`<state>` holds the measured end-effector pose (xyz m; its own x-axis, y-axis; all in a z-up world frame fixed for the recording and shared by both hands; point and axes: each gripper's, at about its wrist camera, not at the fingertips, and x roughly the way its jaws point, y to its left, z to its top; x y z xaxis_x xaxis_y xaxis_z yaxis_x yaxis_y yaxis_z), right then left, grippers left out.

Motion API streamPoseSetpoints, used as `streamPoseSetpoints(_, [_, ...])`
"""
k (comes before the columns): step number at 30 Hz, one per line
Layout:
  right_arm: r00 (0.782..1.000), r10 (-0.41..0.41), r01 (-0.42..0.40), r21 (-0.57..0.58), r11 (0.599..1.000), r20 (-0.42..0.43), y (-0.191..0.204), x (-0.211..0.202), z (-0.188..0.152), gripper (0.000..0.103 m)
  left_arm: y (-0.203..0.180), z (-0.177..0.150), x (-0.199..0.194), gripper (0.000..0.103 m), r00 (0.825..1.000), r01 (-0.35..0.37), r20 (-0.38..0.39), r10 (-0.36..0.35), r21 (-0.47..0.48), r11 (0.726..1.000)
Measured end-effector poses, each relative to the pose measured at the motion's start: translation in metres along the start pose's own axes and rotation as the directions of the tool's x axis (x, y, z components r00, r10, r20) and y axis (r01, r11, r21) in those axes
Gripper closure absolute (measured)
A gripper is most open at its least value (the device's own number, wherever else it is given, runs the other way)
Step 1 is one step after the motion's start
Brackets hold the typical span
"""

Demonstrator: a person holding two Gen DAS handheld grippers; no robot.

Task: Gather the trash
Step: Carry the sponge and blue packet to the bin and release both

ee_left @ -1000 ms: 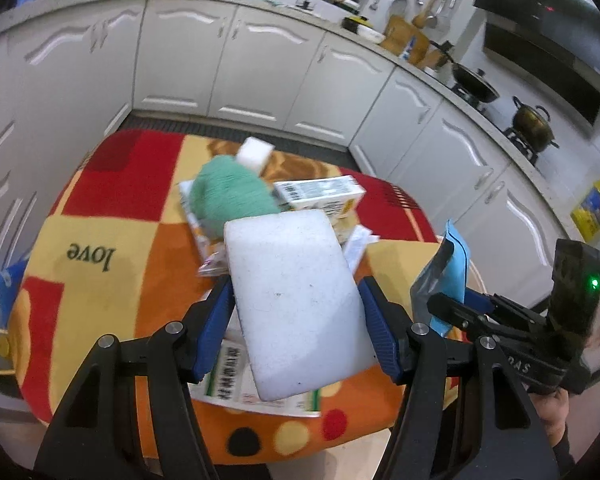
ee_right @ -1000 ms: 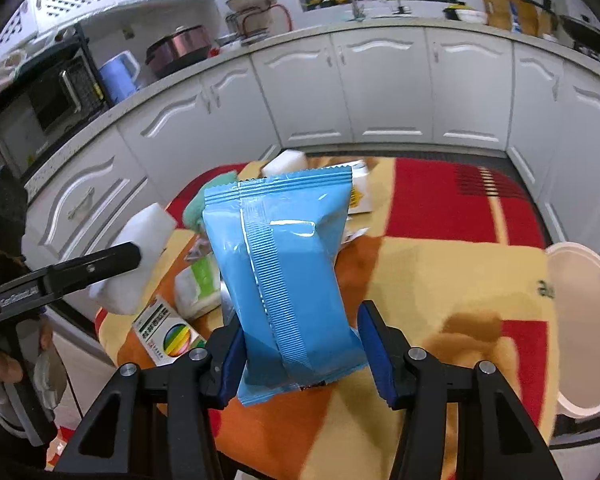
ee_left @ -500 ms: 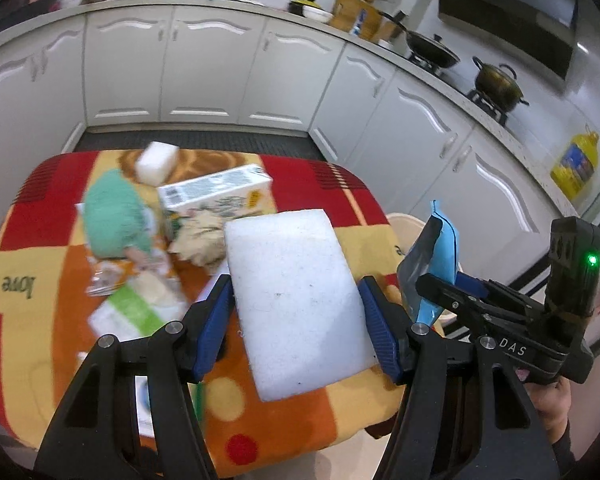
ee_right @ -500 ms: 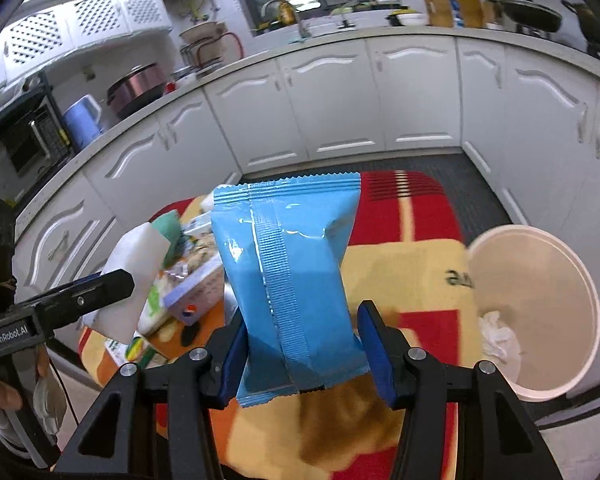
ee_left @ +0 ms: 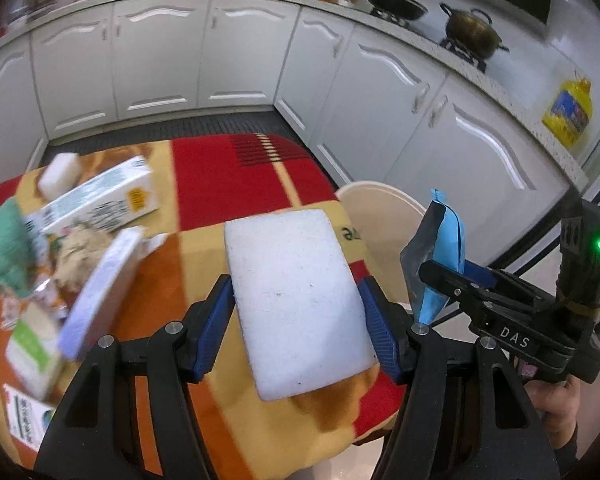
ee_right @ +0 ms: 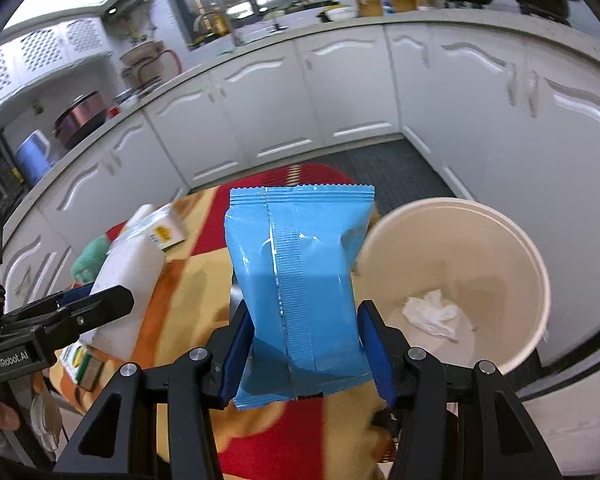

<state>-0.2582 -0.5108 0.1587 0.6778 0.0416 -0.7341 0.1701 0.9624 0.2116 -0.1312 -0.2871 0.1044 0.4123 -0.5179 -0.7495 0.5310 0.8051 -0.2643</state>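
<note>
You see a matt, finely pitted white foam block (ee_left: pixel 300 304) between ribbed blue plastic pads (ee_left: pixel 216 320), and a glossy blue plastic packet (ee_right: pixel 296 280) with crimped, ridged seams. The cream bin (ee_right: pixel 512 240) looks like smooth matt plastic, with crumpled white paper (ee_right: pixel 432 314) inside. The tablecloth (ee_left: pixel 236 172) is soft, fuzzy cloth; the cupboard doors (ee_left: pixel 240 48) are smooth, glossy white.

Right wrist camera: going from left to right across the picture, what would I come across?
The other gripper holding a white sponge → a blue packet clamped in this gripper → a cream bin with crumpled tissue inside.
</note>
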Motion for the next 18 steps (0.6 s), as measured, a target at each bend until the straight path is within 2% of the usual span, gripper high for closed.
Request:
streamPoseSetpoints(6, [0.997,-0.068,0.07,0.075,0.995,-0.03,-0.051,0.007,0.002,0.052,-0.034,0.013,0.032,0.041,0.999,0.012,-0.039,-0.01,0.05,0.999])
streamPoseSetpoints(12, [0.989,-0.127,0.135,0.126,0.983,-0.07,-0.093,0.022,0.008,0.052,-0.067,0.028,0.071,0.041,0.995,0.058,-0.092,-0.049,0.091,0.994])
streamPoseSetpoints(18, [0.98,-0.166,0.182,0.154,0.971,-0.113,-0.121,0.042,0.009,0.052,-0.083,0.039,0.113,0.039,0.985,0.111,-0.136,-0.102,0.06,0.992])
